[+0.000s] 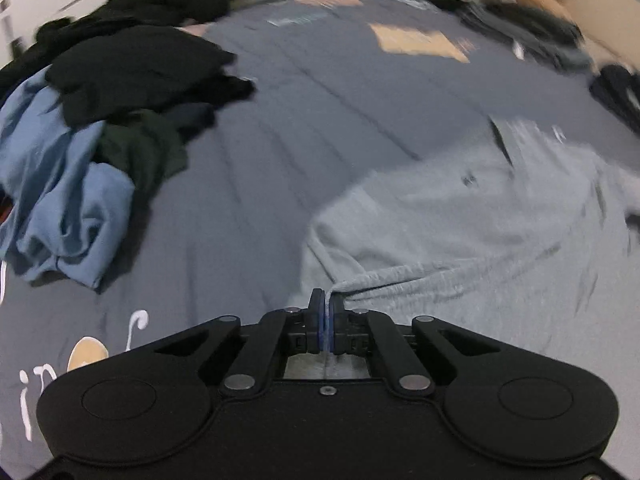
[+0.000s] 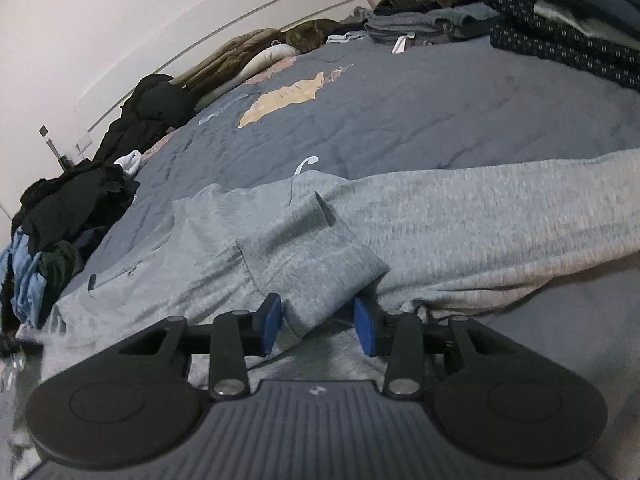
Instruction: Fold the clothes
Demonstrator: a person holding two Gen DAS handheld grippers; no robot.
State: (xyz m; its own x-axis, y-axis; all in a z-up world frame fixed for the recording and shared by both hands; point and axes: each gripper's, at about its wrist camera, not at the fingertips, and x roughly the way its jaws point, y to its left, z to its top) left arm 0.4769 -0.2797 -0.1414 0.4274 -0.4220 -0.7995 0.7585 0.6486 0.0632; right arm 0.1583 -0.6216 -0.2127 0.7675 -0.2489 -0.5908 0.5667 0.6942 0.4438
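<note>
The soft, heathered grey sweatshirt [image 2: 440, 224] lies spread, rumpled, on the quilted blue-grey bedspread [image 2: 400, 112]. The left gripper [image 1: 327, 320] has its jaws pinched tight on a thin fabric edge. The right gripper [image 2: 316, 316] stands with jaws apart, a limp fold between its 2 blue pads [image 2: 269, 322].

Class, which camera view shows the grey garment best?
The right wrist view: the grey garment lies sharp and broad across the bed, its folded flap visible. The left wrist view shows it blurred, mainly one gathered edge.
</note>
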